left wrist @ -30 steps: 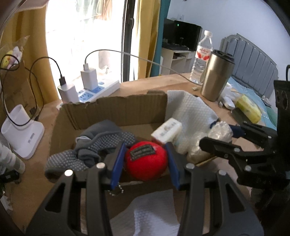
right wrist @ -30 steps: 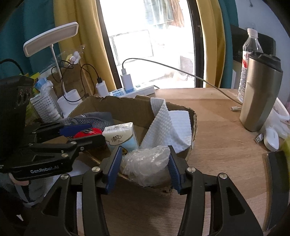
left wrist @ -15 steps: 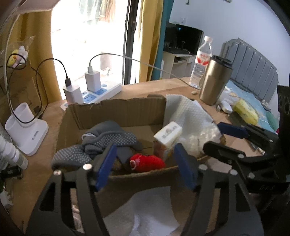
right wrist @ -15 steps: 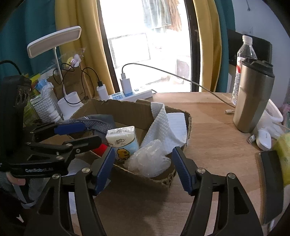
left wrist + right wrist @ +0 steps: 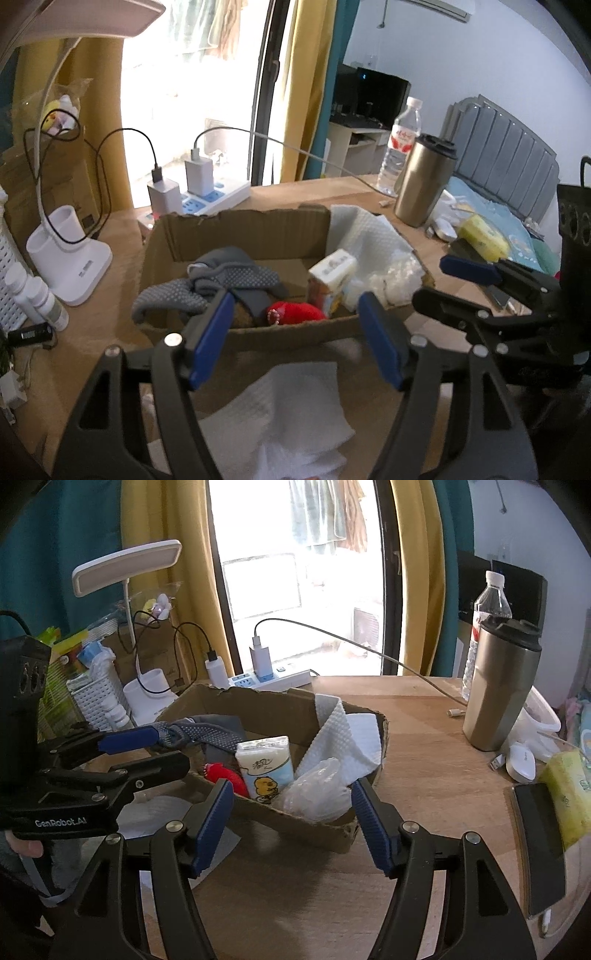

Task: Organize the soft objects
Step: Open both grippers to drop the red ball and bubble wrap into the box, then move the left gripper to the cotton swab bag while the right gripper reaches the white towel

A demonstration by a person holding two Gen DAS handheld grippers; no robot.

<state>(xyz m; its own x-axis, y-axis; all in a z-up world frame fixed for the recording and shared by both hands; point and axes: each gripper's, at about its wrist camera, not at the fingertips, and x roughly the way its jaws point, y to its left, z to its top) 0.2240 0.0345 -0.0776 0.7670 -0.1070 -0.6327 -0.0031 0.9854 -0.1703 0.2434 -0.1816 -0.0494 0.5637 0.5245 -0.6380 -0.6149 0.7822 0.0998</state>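
The cardboard box (image 5: 236,236) sits on the wooden desk (image 5: 424,771), and the soft things are all down inside it — the red ball (image 5: 295,312) low against the near wall, the grey dotted socks (image 5: 225,278) heaped to its left and spilling over the rim, the tissue pack (image 5: 264,766) standing upright beside the ball, the crumpled clear plastic bag (image 5: 317,788) in the near right corner, and a white paper towel (image 5: 345,742) draped over the far right wall. The left gripper (image 5: 293,339) hangs just outside the near wall, blue pads spread wide, nothing between them. The right gripper (image 5: 291,818) hovers by the bag's corner — pads apart as well, gripping nothing. A loose white paper towel (image 5: 280,413) lies on the desk below the left gripper. Further off, a steel tumbler (image 5: 495,686) and water bottle (image 5: 489,605) stand to the right, with a power strip (image 5: 210,197) behind the box.
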